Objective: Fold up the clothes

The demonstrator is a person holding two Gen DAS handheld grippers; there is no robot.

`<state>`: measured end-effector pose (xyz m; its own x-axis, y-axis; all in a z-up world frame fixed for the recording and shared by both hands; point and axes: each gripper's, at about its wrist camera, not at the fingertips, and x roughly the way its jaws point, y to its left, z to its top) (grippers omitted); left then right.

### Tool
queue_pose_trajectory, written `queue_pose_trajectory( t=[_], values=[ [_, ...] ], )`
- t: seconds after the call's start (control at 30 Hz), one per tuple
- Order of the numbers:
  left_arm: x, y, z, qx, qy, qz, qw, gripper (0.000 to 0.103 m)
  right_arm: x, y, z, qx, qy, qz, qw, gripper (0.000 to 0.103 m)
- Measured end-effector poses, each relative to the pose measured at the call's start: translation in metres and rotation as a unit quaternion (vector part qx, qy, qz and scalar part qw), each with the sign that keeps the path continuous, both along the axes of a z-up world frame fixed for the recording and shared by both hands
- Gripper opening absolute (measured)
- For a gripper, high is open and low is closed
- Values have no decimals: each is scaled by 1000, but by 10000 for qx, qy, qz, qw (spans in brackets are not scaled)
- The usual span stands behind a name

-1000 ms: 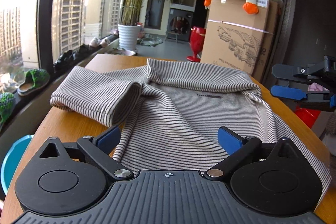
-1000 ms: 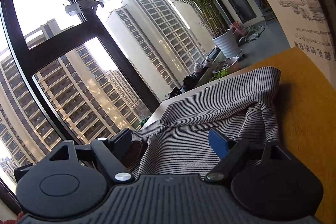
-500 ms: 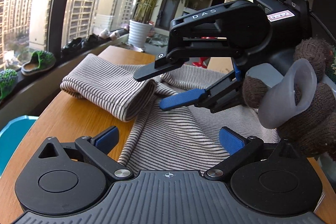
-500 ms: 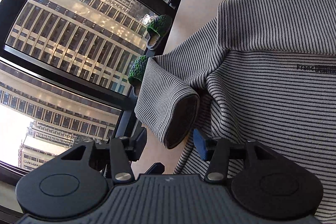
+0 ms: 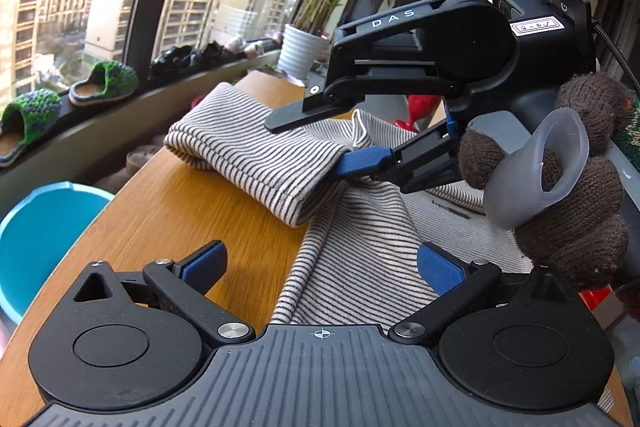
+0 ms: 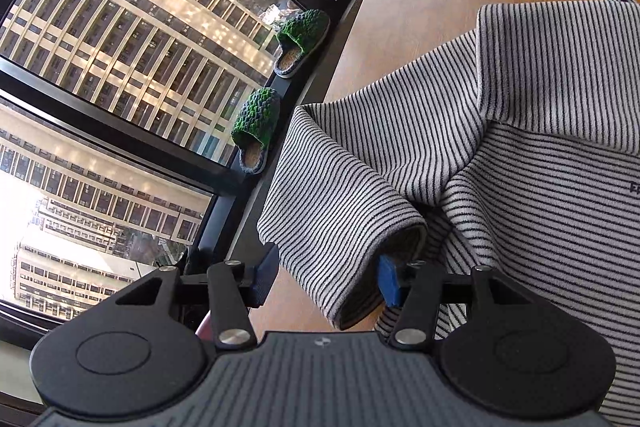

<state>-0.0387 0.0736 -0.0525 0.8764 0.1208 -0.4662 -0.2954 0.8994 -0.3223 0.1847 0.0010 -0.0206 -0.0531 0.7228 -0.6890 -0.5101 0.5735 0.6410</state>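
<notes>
A grey sweater with thin black stripes [image 5: 380,227] lies on the wooden table [image 5: 180,219]. Its sleeve [image 5: 256,155] is folded out to the left, cuff end toward me. My right gripper [image 5: 320,141] straddles that cuff: the blue lower pad [image 5: 360,159] goes into the cuff mouth and the black upper finger hovers over the cloth. In the right wrist view the cuff [image 6: 360,267] sits between the closing jaws of the right gripper [image 6: 326,281], with a small gap at the left pad. My left gripper [image 5: 320,263] stands open over the sweater's near edge, holding nothing.
A gloved hand [image 5: 572,195] holds the right gripper above the sweater's body. A blue tub [image 5: 40,227] stands below the table's left edge. Green slippers [image 5: 104,83] [image 6: 256,123] and shoes line the window sill, with a potted plant [image 5: 300,51] behind the table.
The right gripper swung in from the right over the sweater and came down at the sleeve cuff, its jaws narrowing around it. The left gripper shifted slightly and rolled a little.
</notes>
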Motion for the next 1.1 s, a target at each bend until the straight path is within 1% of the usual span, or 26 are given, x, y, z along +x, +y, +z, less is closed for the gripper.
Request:
queue_pose_trajectory(
  t=[0.03,0.07,0.1,0.13,0.2,0.27,0.3,0.37,0.4,0.43,0.47,0.5,0.53,0.57,0.6,0.63,0.7,0.73,0.77,0.8,0.83,0.9,0.93,0.97,1.0,1.1],
  values=[
    [-7,-1,5,291,-262,-35,9992,103,-1,-1,2,39,-101,7,9999,27],
    [-14,-2,10,708,-495,-41,9963,103,-2,-5,6,79,-303,9,9995,7],
    [-18,-5,16,1239,-615,-6,9904,103,-3,-8,10,125,-463,10,9988,5],
    [-19,-8,20,1745,-654,0,9825,103,-3,-13,14,241,-521,-31,9983,5],
    [-14,-12,26,2572,-671,-124,9639,103,-2,-27,25,605,-525,-91,9967,4],
    [-4,-20,28,3368,-641,-322,9388,103,-3,-44,39,957,-612,-125,9934,4],
    [2,-28,27,3752,-629,-438,9238,103,-5,-53,46,1096,-646,-151,9918,4],
    [17,-47,19,4537,-615,-620,8869,103,-7,-68,55,1317,-654,-221,9889,4],
    [24,-57,14,4815,-617,-728,8712,103,-8,-73,57,1360,-634,-258,9883,4],
    [30,-65,11,5000,-601,-794,8603,99,-8,-79,58,1403,-614,-294,9878,4],
    [37,-73,7,5171,-550,-811,8503,92,-9,-83,58,1442,-592,-332,9872,4],
    [44,-81,4,5340,-498,-827,8400,60,-9,-88,56,1472,-566,-372,9868,4],
    [51,-86,2,5433,-430,-845,8341,36,-10,-94,55,1509,-540,-422,9862,4],
    [59,-87,3,5357,-339,-862,8393,29,-9,-101,53,1550,-506,-487,9854,4],
    [66,-86,6,5213,-261,-871,8485,18,-8,-109,50,1592,-488,-569,9844,4],
    [71,-83,11,5049,-195,-869,8586,15,-8,-120,49,1626,-531,-691,9828,7],
    [79,-71,23,4660,-114,-824,8809,15,-8,-142,45,1690,-656,-921,9791,12],
    [81,-64,32,4478,-87,-786,8906,14,-12,-155,46,1718,-874,-1004,9761,30],
    [84,-55,43,4267,-70,-719,9015,13,-17,-173,47,1747,-1187,-1133,9709,59],
    [86,-49,54,4076,-69,-659,9108,12,-24,-191,45,1789,-1578,-1283,9626,70],
    [89,-43,66,3855,-71,-601,9207,11,-33,-214,43,1840,-2030,-1412,9513,82],
    [97,-31,93,3325,-90,-494,9418,11,-49,-247,34,1836,-2645,-1572,9336,88],
    [101,-28,104,3124,-116,-458,9488,11,-55,-260,27,1862,-2746,-1598,9297,96],
    [104,-27,113,2980,-143,-437,9535,11,-61,-273,20,1888,-2846,-1625,9257,102],
    [109,-27,122,2893,-165,-417,9562,11,-66,-284,14,1935,-2906,-1649,9225,102],
    [125,-34,147,2800,-186,-348,9592,11,-70,-306,-3,2264,-2800,-1763,9161,103]
  ],
)
